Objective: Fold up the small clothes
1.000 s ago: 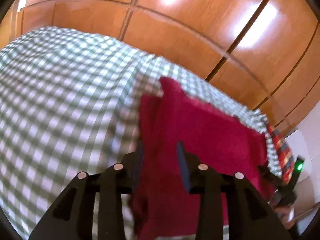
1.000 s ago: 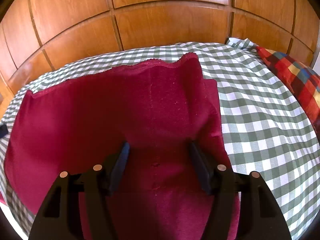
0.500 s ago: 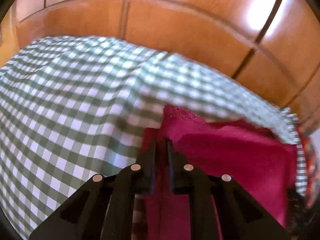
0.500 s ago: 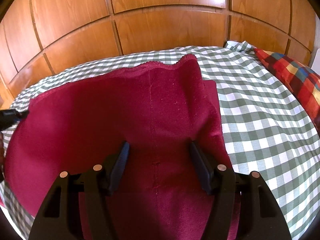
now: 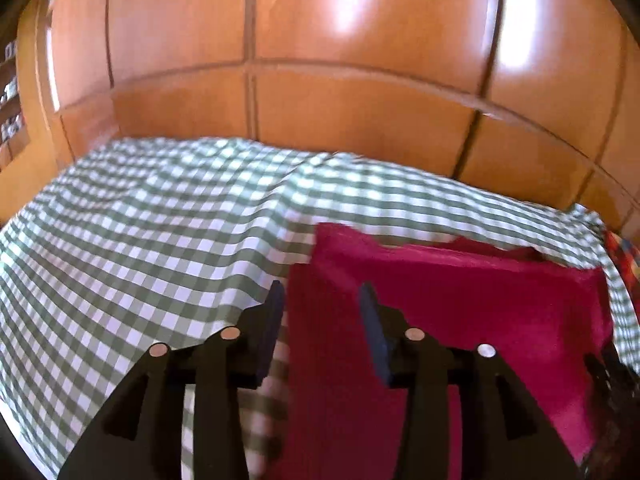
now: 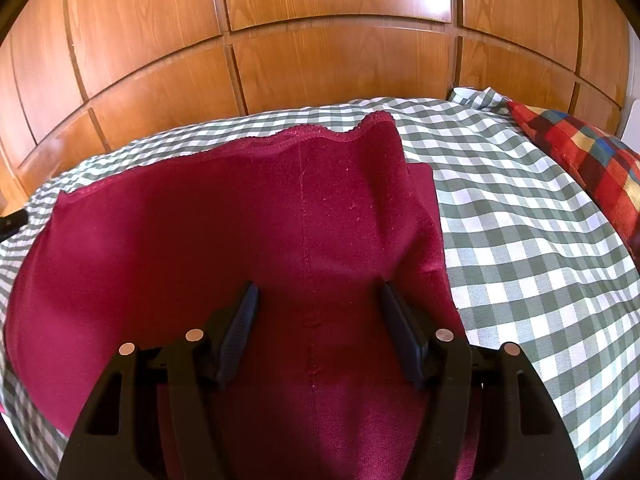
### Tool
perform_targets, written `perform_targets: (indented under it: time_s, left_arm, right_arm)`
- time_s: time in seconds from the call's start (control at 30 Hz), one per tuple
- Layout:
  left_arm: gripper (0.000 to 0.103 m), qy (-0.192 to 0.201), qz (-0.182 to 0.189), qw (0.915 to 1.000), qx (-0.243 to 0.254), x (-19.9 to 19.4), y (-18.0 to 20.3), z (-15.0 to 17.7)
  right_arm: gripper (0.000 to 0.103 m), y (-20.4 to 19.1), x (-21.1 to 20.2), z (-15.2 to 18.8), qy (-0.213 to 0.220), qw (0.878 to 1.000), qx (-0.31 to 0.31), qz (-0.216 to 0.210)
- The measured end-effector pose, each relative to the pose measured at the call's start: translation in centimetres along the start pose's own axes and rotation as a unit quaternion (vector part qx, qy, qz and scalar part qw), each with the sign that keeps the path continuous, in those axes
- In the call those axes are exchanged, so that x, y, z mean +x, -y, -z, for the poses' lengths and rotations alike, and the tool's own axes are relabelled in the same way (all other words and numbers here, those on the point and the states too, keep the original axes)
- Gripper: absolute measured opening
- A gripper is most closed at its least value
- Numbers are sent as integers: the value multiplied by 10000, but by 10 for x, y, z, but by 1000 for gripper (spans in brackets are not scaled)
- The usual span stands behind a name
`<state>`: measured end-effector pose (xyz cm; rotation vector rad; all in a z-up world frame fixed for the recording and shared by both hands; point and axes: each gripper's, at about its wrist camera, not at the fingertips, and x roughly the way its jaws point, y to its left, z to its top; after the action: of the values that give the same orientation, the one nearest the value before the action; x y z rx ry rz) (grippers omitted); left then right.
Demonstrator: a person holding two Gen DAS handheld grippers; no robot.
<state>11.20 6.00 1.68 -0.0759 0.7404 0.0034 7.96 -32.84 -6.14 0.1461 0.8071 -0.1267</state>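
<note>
Wardrobe wall [image 6: 340,60]: orange-brown wooden panels filled the background of both views, same as a second ago; glare patches sat on them in the left wrist view.

Checked sheet [image 5: 160,240]: green-and-white gingham covered the bed, rippled in the left wrist view, which was blurred.

Red cloth [image 6: 240,240]: there it was, spread on the checked sheet and folded over on itself, a second layer peeking out along its right edge. A seam ran down its middle between the right gripper's fingers. Its scalloped far hem stood slightly raised, as in the earlier pictures. In the left wrist view it [image 5: 460,320] lay flat to the right of centre, its left edge passing just inside the left finger.

Plaid pillow [image 6: 588,164]: red, blue and yellow squares, at the far right edge of the bed, apart from the red cloth.

Right gripper [image 6: 316,334]: fingers spread wide over the red cloth, nothing between them, unchanged across the last second.

Left gripper [image 5: 322,330]: and here was the change. Half a second ago its fingers had been pinched together on the cloth's left edge; now they stood apart with the cloth lying loose below the gap. Its tip [image 6: 12,222] showed at the left edge of the right wrist view.
</note>
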Motion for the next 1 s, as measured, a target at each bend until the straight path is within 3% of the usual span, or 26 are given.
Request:
perform_targets:
  time_s: [0.1, 0.4, 1.0]
  left_arm:
    - [44, 83, 245, 9995, 153, -17, 13, 13]
    - [53, 45, 533, 9971, 533, -37, 43, 43]
    - [57, -564, 458, 9961, 499, -13, 42, 75]
  right_arm:
    - [62, 0, 0, 0, 4, 10000, -4, 14]
    - [62, -1, 0, 1, 13, 10000, -8, 20]
    - [62, 0, -2, -5, -172, 9998, -44, -33]
